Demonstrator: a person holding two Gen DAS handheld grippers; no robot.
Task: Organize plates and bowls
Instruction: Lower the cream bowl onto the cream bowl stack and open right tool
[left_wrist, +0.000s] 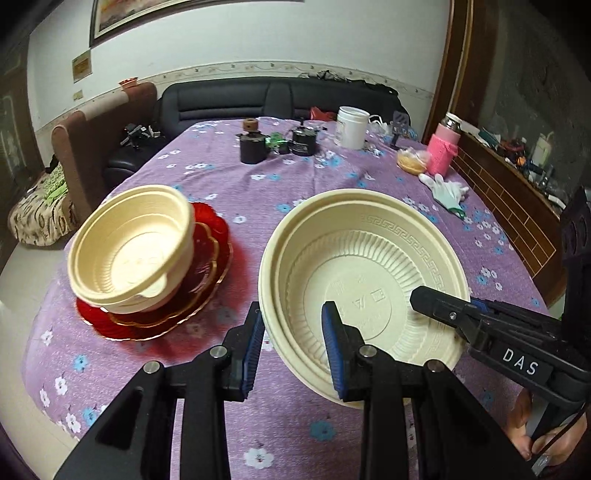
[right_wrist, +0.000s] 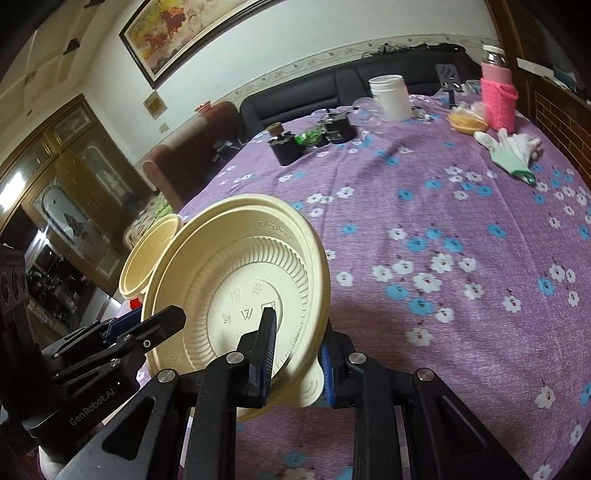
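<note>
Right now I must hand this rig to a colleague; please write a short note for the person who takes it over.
Left gripper: jaws astride the near rim of the large cream bowl, which looks like two nested; grip not clearly closed.
Right gripper: jaws astride the same bowl's rim on its right side.
The bowl is tilted, held between both.
Done: small cream bowl sits on the red plates, left on the purple tablecloth.
Left: place the large bowl, probably on that stack.

Left gripper (left_wrist: 293, 338) and right gripper (right_wrist: 299, 354) — both part-closed, fingers angled inward.
</note>
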